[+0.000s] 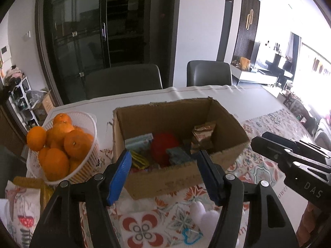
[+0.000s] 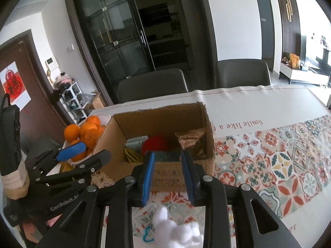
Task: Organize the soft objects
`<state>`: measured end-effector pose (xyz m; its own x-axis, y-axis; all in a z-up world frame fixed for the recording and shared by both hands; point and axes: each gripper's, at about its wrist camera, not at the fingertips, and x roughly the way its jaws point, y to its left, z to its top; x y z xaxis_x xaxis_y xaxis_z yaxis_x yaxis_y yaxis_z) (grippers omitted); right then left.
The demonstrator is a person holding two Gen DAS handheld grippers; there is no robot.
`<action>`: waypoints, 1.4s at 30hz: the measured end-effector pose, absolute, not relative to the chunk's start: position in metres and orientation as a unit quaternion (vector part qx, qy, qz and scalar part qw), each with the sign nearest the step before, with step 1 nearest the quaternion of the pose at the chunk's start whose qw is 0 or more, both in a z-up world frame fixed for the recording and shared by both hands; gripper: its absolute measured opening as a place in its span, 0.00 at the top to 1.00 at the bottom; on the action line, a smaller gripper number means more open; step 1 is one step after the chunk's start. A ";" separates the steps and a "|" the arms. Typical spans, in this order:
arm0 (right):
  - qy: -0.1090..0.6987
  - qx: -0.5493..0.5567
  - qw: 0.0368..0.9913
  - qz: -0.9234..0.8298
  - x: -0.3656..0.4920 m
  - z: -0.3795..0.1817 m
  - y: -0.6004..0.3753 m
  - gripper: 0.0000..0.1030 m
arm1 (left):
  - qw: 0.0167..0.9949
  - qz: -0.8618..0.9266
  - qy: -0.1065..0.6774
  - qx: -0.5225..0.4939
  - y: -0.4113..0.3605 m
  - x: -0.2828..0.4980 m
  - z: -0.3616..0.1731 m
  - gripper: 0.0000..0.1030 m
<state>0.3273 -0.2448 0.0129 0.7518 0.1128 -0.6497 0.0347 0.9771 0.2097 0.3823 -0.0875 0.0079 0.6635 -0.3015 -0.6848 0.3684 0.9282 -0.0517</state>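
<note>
Cotton balls lie loose below both pairs of tongs

Cotton balls [image 2: 182, 234] rest on the patterned tablecloth [image 2: 289, 165] near its front edge, in front of the cardboard box [image 1: 165, 181]. About three can be counted in the right wrist view; they merge, so the number is uncertain. They sit directly beneath the right tongs [image 2: 168, 177], on the near side of the box. The clump runs roughly across the gap between the blades. In the left wrist view the same balls [image 1: 206, 217] show low and to the right of the left tongs [image 1: 165, 173]. The right hand is judged the nearer.

Left tongs: blades spread wide, nothing between them. Right tongs: blades parted narrowly, nothing pinched.

One box stands towards the back edge of the cloth. Inside it are one red ball [image 1: 163, 148], a brown packet [image 1: 203, 136], a yellow item and some bluish cloths, count unclear. One white basket [image 1: 91, 155] of oranges [image 1: 77, 143] stands left of the box; about ten show. One blue clip [image 2: 148, 235] lies beside the cotton.

Judgement: the next move calls for dropping the right tongs straight down onto the clump.
</note>
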 end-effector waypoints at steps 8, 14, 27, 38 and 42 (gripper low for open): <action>0.378 0.093 0.921 0.016 0.301 0.005 -0.239 0.69 | 0.904 -0.183 0.384 0.050 -0.083 0.354 0.002 0.37; 0.413 0.078 0.907 0.016 0.290 -0.007 -0.232 0.69 | 0.894 -0.183 0.407 0.042 -0.079 0.345 -0.008 0.37; 0.517 0.085 0.851 0.033 0.283 -0.052 -0.230 0.69 | 0.859 -0.192 0.472 0.041 -0.089 0.340 -0.042 0.37; 0.598 0.099 0.794 0.039 0.283 -0.093 -0.224 0.69 | 0.823 -0.219 0.523 0.030 -0.097 0.352 -0.082 0.37; 0.620 0.094 0.778 0.042 0.286 -0.106 -0.217 0.69 | 0.813 -0.228 0.535 0.025 -0.099 0.358 -0.092 0.37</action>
<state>0.2864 -0.2170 -0.1057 0.2269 0.1819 -0.9568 0.0508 0.9789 0.1982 0.3578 -0.0993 -0.0921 0.3231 -0.3433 -0.8819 0.3972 0.8950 -0.2029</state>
